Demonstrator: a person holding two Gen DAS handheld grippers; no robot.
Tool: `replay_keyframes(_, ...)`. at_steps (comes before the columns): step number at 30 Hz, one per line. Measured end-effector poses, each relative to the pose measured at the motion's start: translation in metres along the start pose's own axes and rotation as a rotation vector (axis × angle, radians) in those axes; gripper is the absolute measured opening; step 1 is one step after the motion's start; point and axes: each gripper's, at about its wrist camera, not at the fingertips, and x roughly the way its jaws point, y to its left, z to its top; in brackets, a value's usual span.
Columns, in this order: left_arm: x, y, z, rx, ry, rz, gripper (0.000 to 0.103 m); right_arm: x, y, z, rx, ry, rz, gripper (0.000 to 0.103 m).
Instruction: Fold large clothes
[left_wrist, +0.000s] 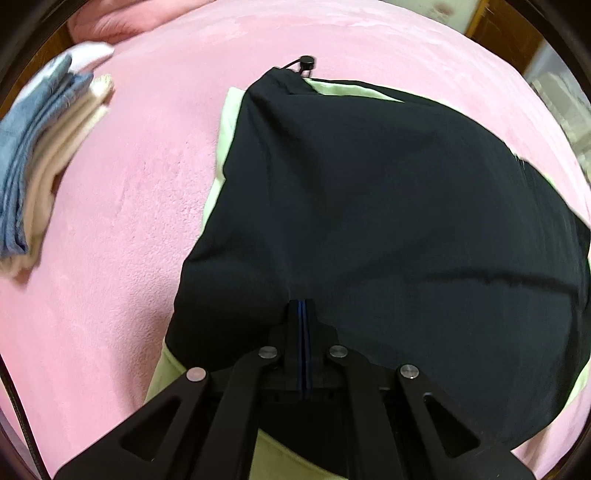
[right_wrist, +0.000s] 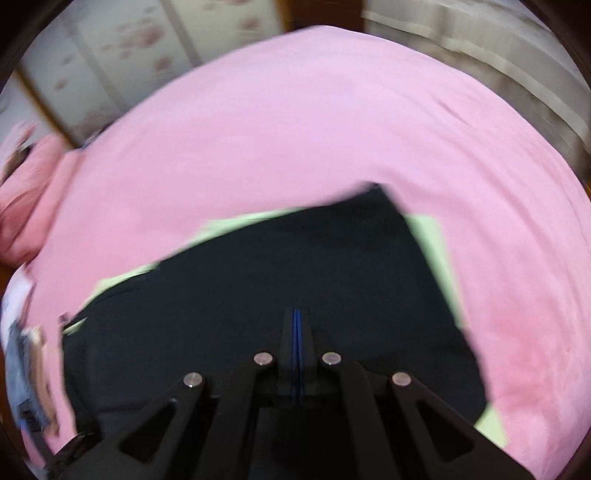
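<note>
A large dark navy garment with a pale green lining lies spread on the pink bed cover. A black drawstring toggle sticks out at its far edge. My left gripper is shut, its tips at the near edge of the dark cloth; whether cloth is pinched between them I cannot tell. In the right wrist view the same garment fills the lower middle, blurred. My right gripper is shut over the dark cloth; a pinch is not visible.
A stack of folded clothes, blue and cream, lies at the left of the bed. A pink pillow or bundle sits at the far left. Floral wall panels and furniture stand beyond the bed.
</note>
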Motion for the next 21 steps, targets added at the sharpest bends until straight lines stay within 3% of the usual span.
replay_keyframes(2,-0.004,-0.002,-0.006,0.027,-0.004,0.011,0.001,0.002,0.033,-0.004,-0.027,0.024,0.08,0.0)
replay_keyframes(6,-0.015,0.001,-0.02,0.022,-0.005,-0.01,0.007,0.021,0.077,-0.018,-0.009,0.12,0.148,0.0)
replay_keyframes(10,-0.036,0.009,-0.032,-0.054,-0.012,-0.077,0.025,0.04,0.091,-0.039,0.008,0.203,0.118,0.0)
replay_keyframes(15,-0.066,0.022,-0.053,-0.195,-0.029,-0.202,0.061,0.079,0.084,-0.069,0.015,0.322,0.035,0.0)
replay_keyframes(18,-0.074,0.033,-0.067,-0.247,0.016,-0.27,0.065,0.093,0.08,-0.069,0.001,0.345,0.054,0.0)
replay_keyframes(21,-0.076,0.045,-0.077,-0.311,0.062,-0.305,0.065,0.097,0.089,-0.065,-0.094,0.38,0.032,0.0)
